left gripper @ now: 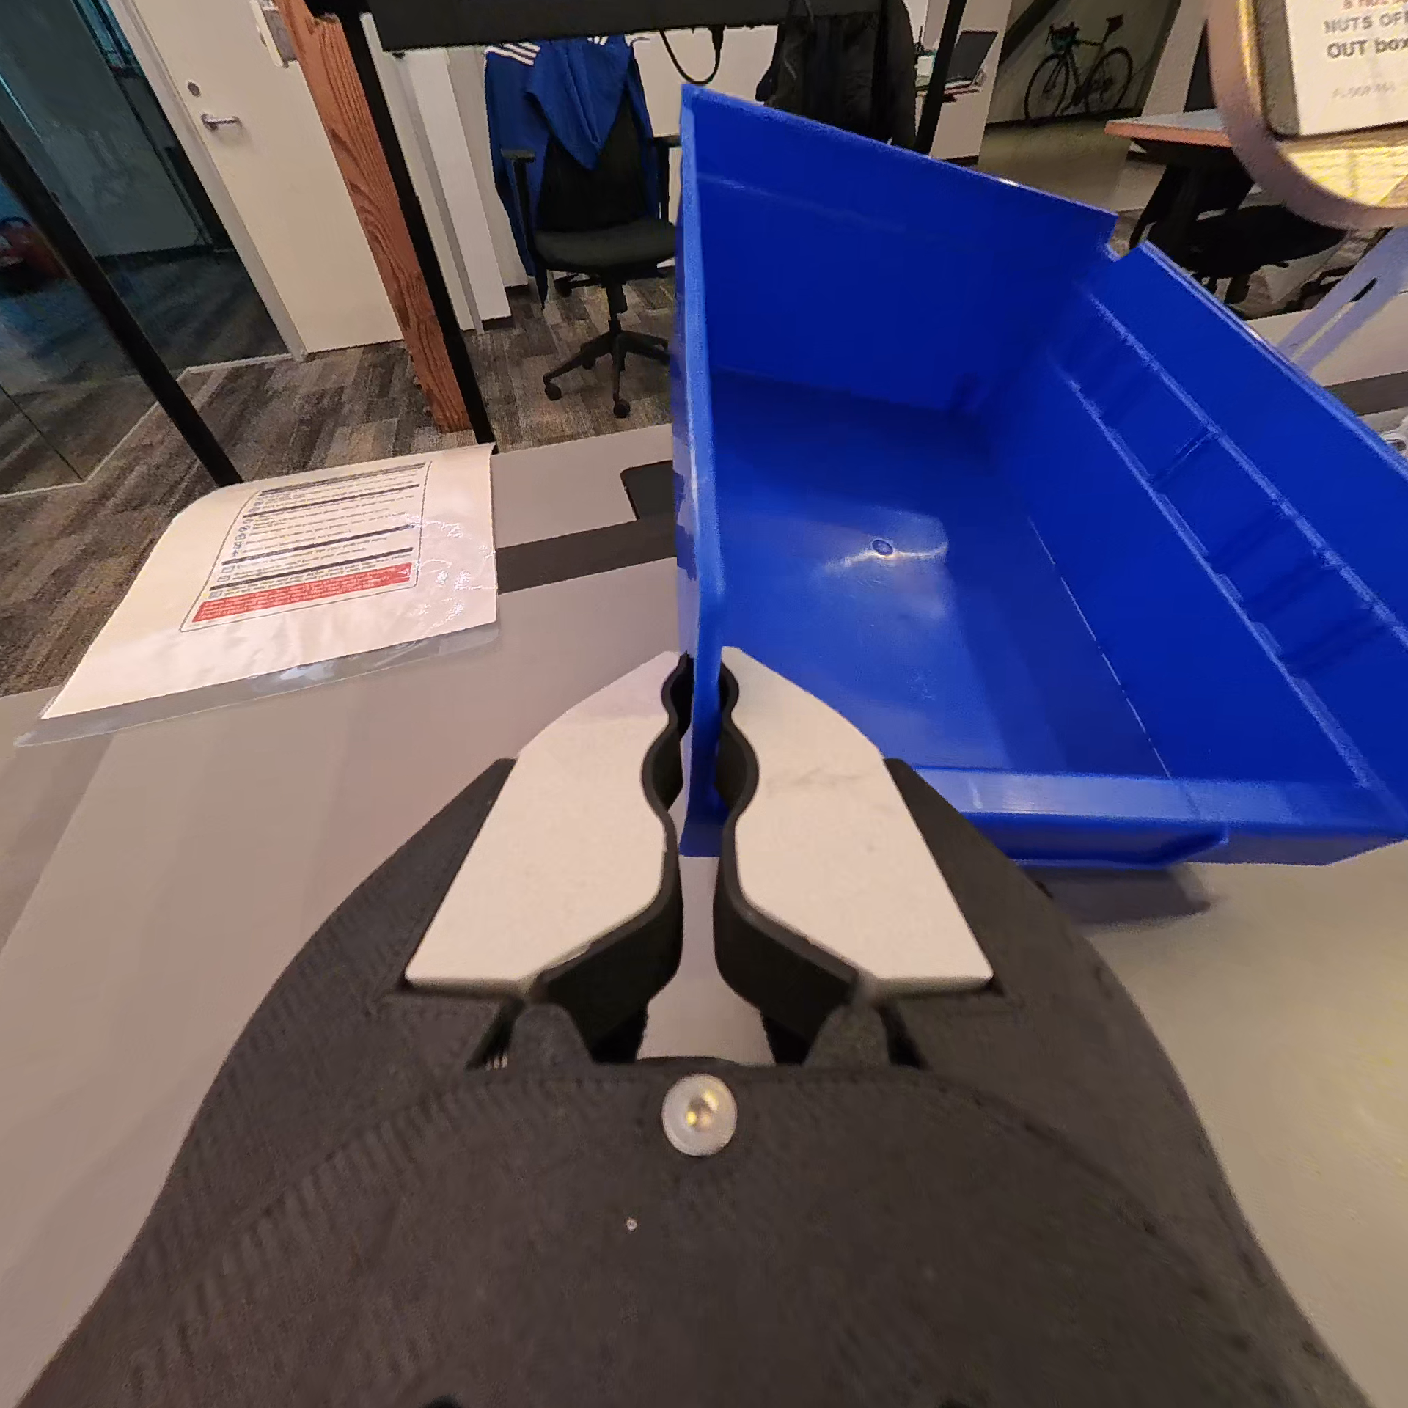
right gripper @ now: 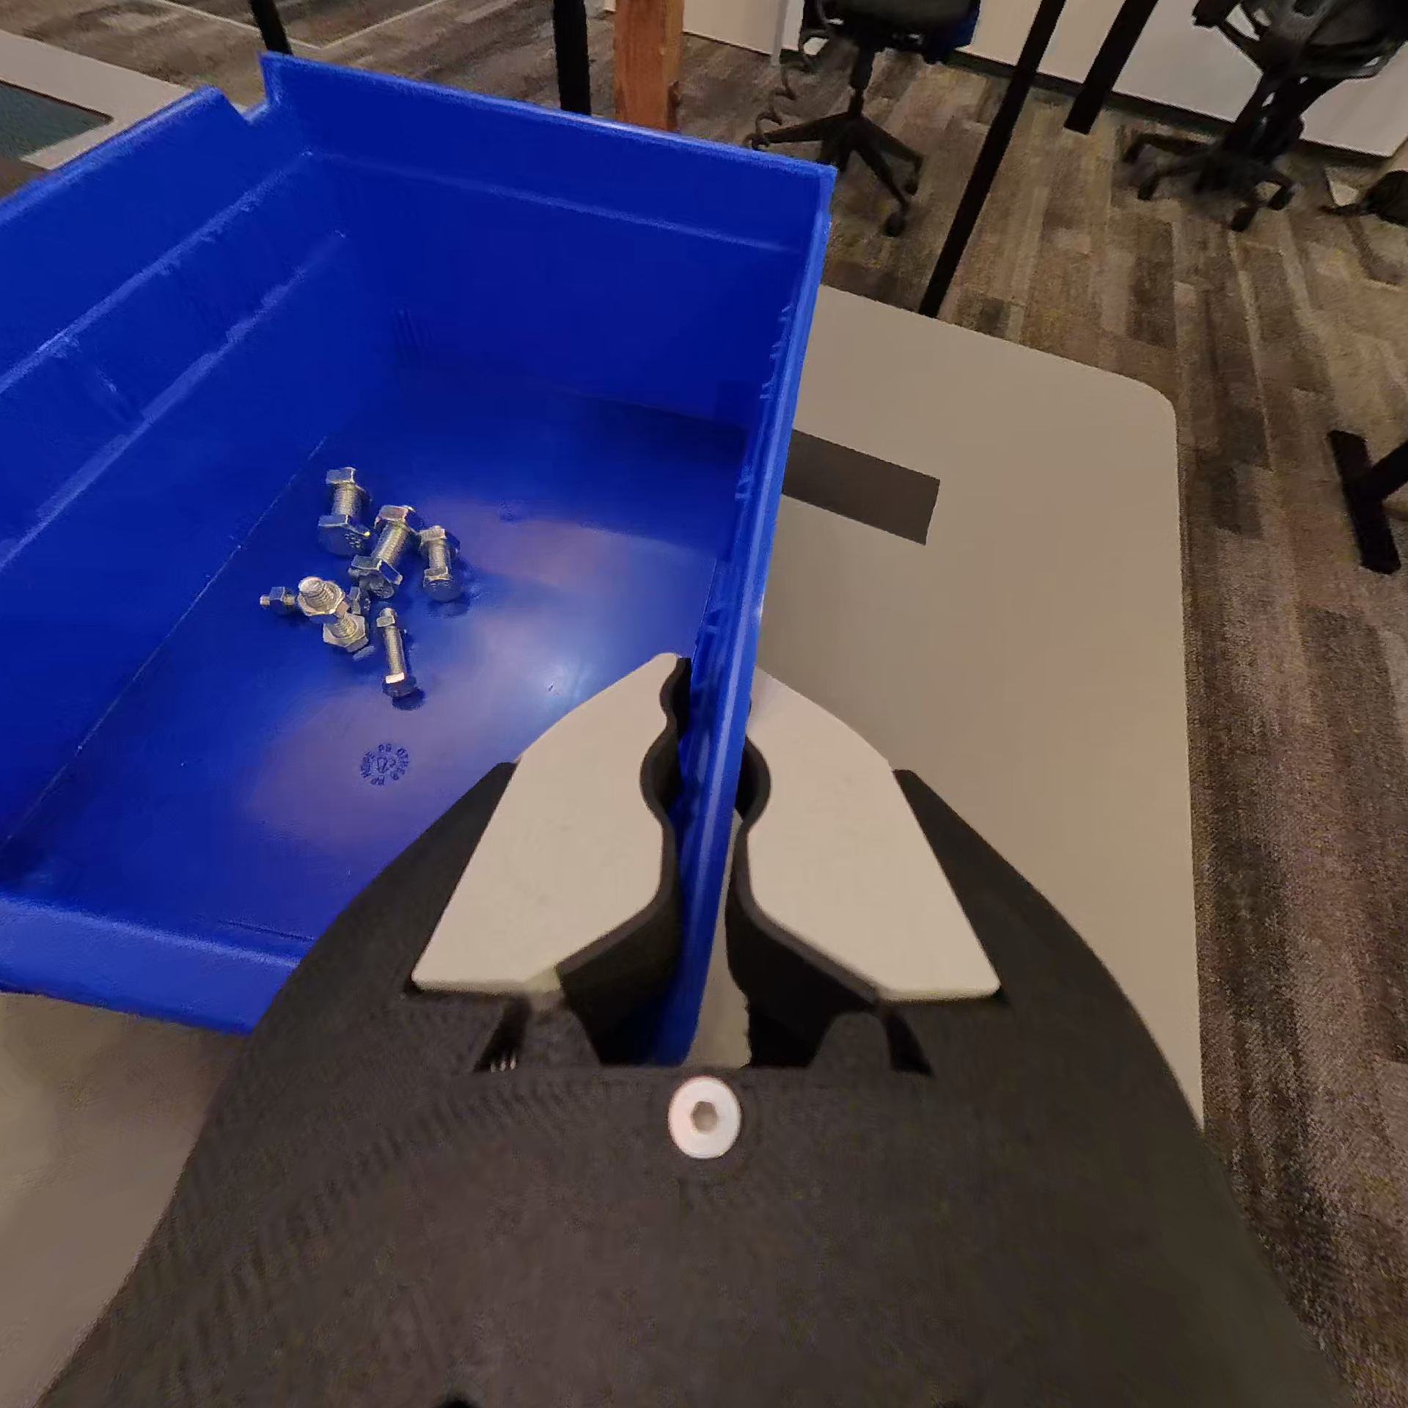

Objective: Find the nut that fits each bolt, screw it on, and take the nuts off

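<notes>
A: Step in hand? Both tongs pinch the blue bin. Left tongs (left gripper: 705,689) clamp one side wall (left gripper: 705,579), right tongs (right gripper: 712,689) the opposite wall (right gripper: 750,533), pads pressed on each. Bin (right gripper: 457,320) looks tilted on the grey surface (right gripper: 990,686).

B: So matching not yet begun. Hardware?

A: Clustered on the bin floor: about six bolts (right gripper: 366,579), several with nuts on; exact nut count unclear.

B: Next move, my guess: tip or set the bin down, release, then pick out a bolt.
</notes>
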`<act>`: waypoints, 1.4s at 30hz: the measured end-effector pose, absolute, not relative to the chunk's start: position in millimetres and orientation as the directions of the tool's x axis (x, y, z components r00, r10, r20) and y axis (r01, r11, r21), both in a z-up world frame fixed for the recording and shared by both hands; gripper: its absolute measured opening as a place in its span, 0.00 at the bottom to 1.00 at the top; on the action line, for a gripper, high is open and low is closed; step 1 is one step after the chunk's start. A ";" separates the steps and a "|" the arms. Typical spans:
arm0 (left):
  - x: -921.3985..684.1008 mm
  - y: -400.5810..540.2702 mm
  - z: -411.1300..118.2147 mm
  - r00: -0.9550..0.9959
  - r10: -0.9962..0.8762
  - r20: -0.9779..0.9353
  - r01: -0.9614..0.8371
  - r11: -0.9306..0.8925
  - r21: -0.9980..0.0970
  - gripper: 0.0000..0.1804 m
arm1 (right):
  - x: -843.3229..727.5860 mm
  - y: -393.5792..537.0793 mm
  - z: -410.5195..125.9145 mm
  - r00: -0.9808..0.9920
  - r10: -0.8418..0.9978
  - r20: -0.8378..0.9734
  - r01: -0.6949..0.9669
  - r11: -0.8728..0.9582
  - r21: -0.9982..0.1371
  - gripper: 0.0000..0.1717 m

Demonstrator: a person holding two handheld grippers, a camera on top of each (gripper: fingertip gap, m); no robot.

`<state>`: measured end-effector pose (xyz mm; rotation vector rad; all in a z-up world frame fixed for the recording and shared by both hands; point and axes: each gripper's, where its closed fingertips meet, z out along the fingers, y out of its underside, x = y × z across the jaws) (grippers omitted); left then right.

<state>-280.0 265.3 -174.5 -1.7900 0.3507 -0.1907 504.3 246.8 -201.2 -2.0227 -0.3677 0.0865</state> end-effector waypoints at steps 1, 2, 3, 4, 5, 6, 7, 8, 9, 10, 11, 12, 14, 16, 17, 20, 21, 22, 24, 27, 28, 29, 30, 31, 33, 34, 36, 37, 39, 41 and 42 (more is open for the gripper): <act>-279.4 264.8 -173.6 0.940 -0.337 -0.062 -0.139 -0.211 -0.967 0.02 | 503.7 243.2 -201.2 0.949 0.302 0.092 0.219 -0.422 -0.880 0.05; -278.9 264.2 -172.7 0.939 -0.338 -0.063 -0.140 -0.208 -0.968 0.02 | 502.5 238.9 -201.2 0.948 0.307 0.088 0.218 -0.421 -0.880 0.05; -278.2 263.3 -171.8 0.938 -0.341 -0.062 -0.139 -0.206 -0.969 0.02 | 500.9 234.2 -201.3 0.946 0.310 0.090 0.222 -0.421 -0.880 0.05; -278.0 262.5 -171.1 0.937 -0.342 -0.063 -0.139 -0.203 -0.969 0.02 | 498.8 228.9 -201.4 0.945 0.313 0.093 0.226 -0.421 -0.879 0.05; -277.9 261.6 -170.6 0.937 -0.344 -0.066 -0.142 -0.201 -0.969 0.02 | 496.2 223.2 -201.4 0.944 0.316 0.093 0.227 -0.421 -0.878 0.05; -277.9 260.6 -170.3 0.936 -0.347 -0.067 -0.143 -0.198 -0.970 0.02 | 493.0 217.1 -201.4 0.944 0.318 0.091 0.227 -0.423 -0.877 0.05; -278.6 259.8 -170.2 0.936 -0.347 -0.065 -0.141 -0.196 -0.970 0.02 | 489.2 210.5 -201.6 0.942 0.322 0.097 0.234 -0.423 -0.875 0.05; -279.6 259.4 -170.2 0.937 -0.344 -0.062 -0.137 -0.197 -0.971 0.02 | 485.2 203.6 -201.6 0.940 0.326 0.104 0.244 -0.424 -0.872 0.05; -280.5 258.9 -169.9 0.937 -0.343 -0.059 -0.133 -0.197 -0.971 0.02 | 480.7 196.1 -201.6 0.937 0.332 0.106 0.250 -0.430 -0.867 0.05; -281.4 258.3 -169.6 0.938 -0.342 -0.057 -0.131 -0.197 -0.972 0.02 | 476.2 188.6 -201.6 0.935 0.338 0.109 0.259 -0.437 -0.862 0.05; -282.3 257.8 -169.2 0.939 -0.338 -0.056 -0.129 -0.197 -0.972 0.02 | 471.5 181.2 -201.7 0.931 0.346 0.113 0.268 -0.441 -0.857 0.05; -283.0 257.3 -168.9 0.940 -0.335 -0.054 -0.126 -0.197 -0.972 0.02 | 466.6 174.1 -201.9 0.928 0.355 0.113 0.273 -0.444 -0.853 0.05; -284.0 256.0 -168.1 0.943 -0.330 -0.054 -0.124 -0.196 -0.973 0.02 | 458.6 161.4 -202.2 0.925 0.368 0.094 0.268 -0.457 -0.848 0.05; -284.8 254.6 -167.4 0.943 -0.327 -0.057 -0.126 -0.194 -0.973 0.02 | 452.8 151.0 -202.5 0.921 0.381 0.082 0.270 -0.472 -0.839 0.05; -285.7 254.0 -167.5 0.945 -0.324 -0.056 -0.125 -0.196 -0.973 0.02 | 450.6 146.3 -202.6 0.918 0.389 0.080 0.275 -0.477 -0.835 0.05; -288.9 251.4 -167.8 0.948 -0.313 -0.052 -0.120 -0.202 -0.972 0.02 | 446.5 134.5 -202.8 0.907 0.412 0.089 0.300 -0.484 -0.822 0.05; -290.1 250.1 -167.7 0.950 -0.309 -0.051 -0.119 -0.205 -0.972 0.02 | 445.4 131.0 -202.9 0.903 0.420 0.089 0.307 -0.485 -0.819 0.05; -291.8 248.3 -167.6 0.951 -0.306 -0.049 -0.116 -0.207 -0.971 0.02 | 444.1 127.7 -202.9 0.898 0.431 0.087 0.312 -0.486 -0.817 0.05; -296.1 244.0 -167.6 0.954 -0.295 -0.046 -0.112 -0.211 -0.971 0.02 | 441.3 121.3 -203.0 0.889 0.452 0.073 0.315 -0.487 -0.814 0.05; -302.9 236.3 -166.5 0.960 -0.275 -0.048 -0.107 -0.206 -0.973 0.02 | 435.5 113.1 -203.0 0.871 0.489 0.057 0.324 -0.483 -0.814 0.05; -305.2 233.8 -166.1 0.962 -0.270 -0.048 -0.106 -0.203 -0.973 0.02 | 432.8 110.9 -202.9 0.863 0.502 0.053 0.329 -0.479 -0.814 0.05; -307.2 231.5 -166.0 0.963 -0.266 -0.045 -0.101 -0.201 -0.974 0.02 | 430.3 108.6 -202.9 0.855 0.516 0.051 0.336 -0.475 -0.813 0.05; -309.0 229.2 -166.2 0.964 -0.263 -0.042 -0.097 -0.200 -0.975 0.02 | 427.9 106.4 -202.9 0.847 0.530 0.045 0.340 -0.475 -0.812 0.05; -310.5 226.7 -166.0 0.965 -0.261 -0.042 -0.096 -0.197 -0.976 0.02 | 425.7 103.9 -202.9 0.838 0.544 0.042 0.347 -0.473 -0.809 0.05; -312.8 221.3 -163.5 0.965 -0.256 -0.053 -0.103 -0.184 -0.977 0.02 | 420.7 99.2 -203.0 0.819 0.573 0.042 0.367 -0.465 -0.806 0.05; -313.4 218.4 -162.2 0.965 -0.257 -0.058 -0.106 -0.179 -0.978 0.02 | 417.9 97.1 -203.0 0.811 0.584 0.037 0.370 -0.464 -0.805 0.05; -315.5 211.8 -160.9 0.964 -0.260 -0.058 -0.106 -0.175 -0.979 0.02 | 410.9 93.2 -203.0 0.791 0.610 0.044 0.391 -0.450 -0.803 0.05; -316.9 208.1 -161.2 0.964 -0.260 -0.060 -0.108 -0.175 -0.979 0.02 | 406.5 91.2 -203.0 0.780 0.624 0.049 0.403 -0.440 -0.802 0.05; -320.8 199.4 -162.1 0.964 -0.259 -0.051 -0.099 -0.177 -0.979 0.02 | 396.2 87.3 -202.8 0.752 0.657 0.054 0.425 -0.420 -0.802 0.05; -325.6 188.3 -163.6 0.966 -0.252 -0.051 -0.099 -0.181 -0.978 0.02 | 383.2 84.1 -202.9 0.725 0.688 0.031 0.426 -0.413 -0.805 0.05; -328.5 181.8 -164.0 0.967 -0.248 -0.053 -0.101 -0.185 -0.978 0.02 | 375.8 83.0 -202.9 0.713 0.701 0.011 0.421 -0.415 -0.807 0.04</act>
